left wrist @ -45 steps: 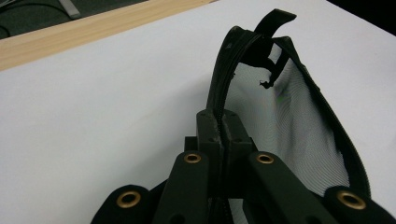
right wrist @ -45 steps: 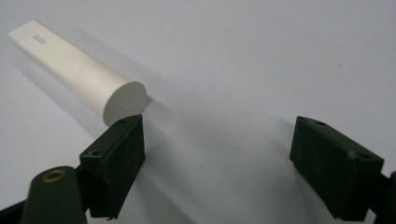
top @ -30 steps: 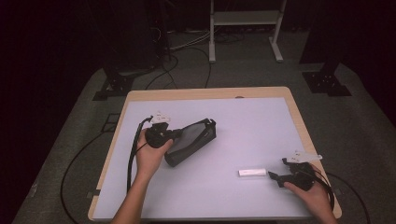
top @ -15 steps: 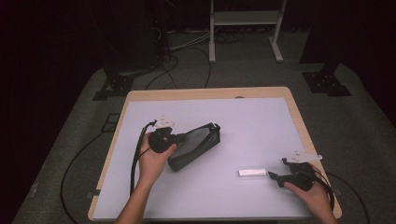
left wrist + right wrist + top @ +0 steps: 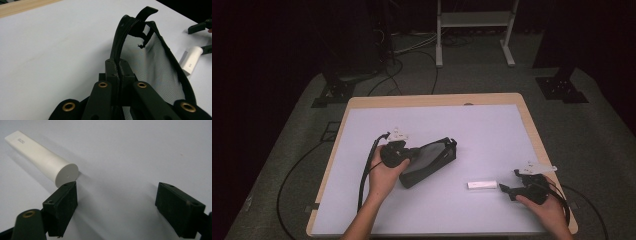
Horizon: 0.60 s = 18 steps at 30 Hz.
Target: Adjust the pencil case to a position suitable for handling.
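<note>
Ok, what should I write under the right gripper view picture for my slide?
Open right tool resting on the table, its left pad beside the cap end of a white tube.

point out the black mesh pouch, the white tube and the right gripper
black mesh pouch [image 5: 429, 160], high view, on its mesh side
white tube [image 5: 42, 158], right gripper view, on its body near the flat cap
right gripper [image 5: 116, 206], right gripper view, midway between its open jaws

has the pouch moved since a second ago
Yes. The pouch, pinched by the left claw, has slid right, toward the white tube, which stayed put.
</note>
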Available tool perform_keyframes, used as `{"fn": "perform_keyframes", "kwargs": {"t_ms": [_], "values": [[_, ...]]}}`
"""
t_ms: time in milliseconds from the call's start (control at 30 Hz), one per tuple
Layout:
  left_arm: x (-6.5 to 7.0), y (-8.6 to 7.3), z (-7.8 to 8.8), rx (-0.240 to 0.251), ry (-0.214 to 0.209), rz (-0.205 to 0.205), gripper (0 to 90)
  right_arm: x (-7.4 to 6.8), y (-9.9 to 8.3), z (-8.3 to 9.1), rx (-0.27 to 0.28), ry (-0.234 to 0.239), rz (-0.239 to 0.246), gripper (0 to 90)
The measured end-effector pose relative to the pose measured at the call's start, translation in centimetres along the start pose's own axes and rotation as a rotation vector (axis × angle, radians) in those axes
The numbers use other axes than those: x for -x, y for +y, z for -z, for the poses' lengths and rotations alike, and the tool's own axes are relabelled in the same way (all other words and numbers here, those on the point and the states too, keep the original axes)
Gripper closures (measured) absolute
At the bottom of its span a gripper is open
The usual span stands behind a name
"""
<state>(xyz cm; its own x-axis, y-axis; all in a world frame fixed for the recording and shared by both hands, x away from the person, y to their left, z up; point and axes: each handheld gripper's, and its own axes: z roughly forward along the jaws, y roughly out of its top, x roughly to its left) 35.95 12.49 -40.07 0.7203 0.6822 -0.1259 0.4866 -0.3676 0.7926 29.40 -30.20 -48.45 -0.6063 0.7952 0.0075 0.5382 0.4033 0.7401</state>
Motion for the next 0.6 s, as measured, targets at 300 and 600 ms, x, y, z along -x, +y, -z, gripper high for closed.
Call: {"fn": "perform_keyframes", "kwargs": {"t_ms": [300, 600], "values": [[1.0, -0.2, -1.1, -0.013, -0.021, -0.002, 88.4, 0.0, 0.0, 0.0, 0.0, 0.0, 0.0, 16.9], [1.5, -0.4, -1.6, -0.025, -0.028, -0.002, 88.3, 0.0, 0.0, 0.0, 0.0, 0.0, 0.0, 16.9]]}}
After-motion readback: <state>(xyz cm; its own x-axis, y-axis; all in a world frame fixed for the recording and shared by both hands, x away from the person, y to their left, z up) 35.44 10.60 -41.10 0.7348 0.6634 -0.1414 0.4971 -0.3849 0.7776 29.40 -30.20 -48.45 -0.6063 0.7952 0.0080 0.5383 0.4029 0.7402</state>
